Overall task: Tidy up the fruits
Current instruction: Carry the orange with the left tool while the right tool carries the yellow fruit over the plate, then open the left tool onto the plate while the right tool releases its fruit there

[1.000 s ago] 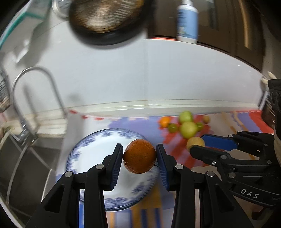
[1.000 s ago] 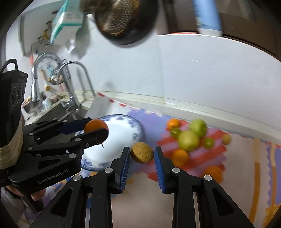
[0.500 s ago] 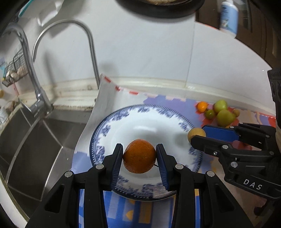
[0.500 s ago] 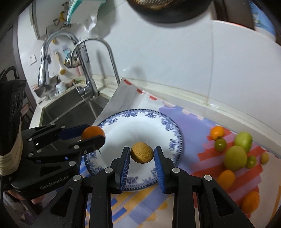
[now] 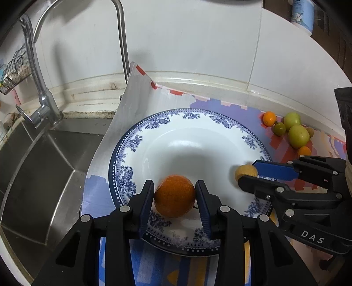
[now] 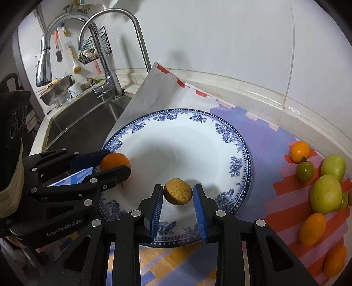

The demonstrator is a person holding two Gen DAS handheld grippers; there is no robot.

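Observation:
My left gripper [image 5: 174, 195] is shut on an orange [image 5: 175, 195] and holds it low over the near left part of a blue-and-white plate [image 5: 193, 123]. The right gripper [image 6: 178, 197] is shut on a small tan, rough-skinned fruit [image 6: 178, 191] above the plate's [image 6: 233, 136] near side. Each gripper shows in the other's view: the right gripper [image 5: 247, 176] with the tan fruit [image 5: 245, 172] at right, the left gripper [image 6: 114, 164] with the orange [image 6: 114, 161] at left. Whether either fruit touches the plate I cannot tell.
Several loose green and orange fruits [image 6: 325, 193] lie on the patterned mat [image 6: 272, 140] right of the plate. A steel sink [image 5: 35, 162] with a tall faucet [image 5: 120, 44] is at left. A white tiled wall [image 5: 198, 44] stands behind; a bottle [image 5: 301, 13] sits top right.
Both grippers have moved left from the fruit pile and sunk toward the plate, each still holding its fruit. The plate now fills the middle of both views.

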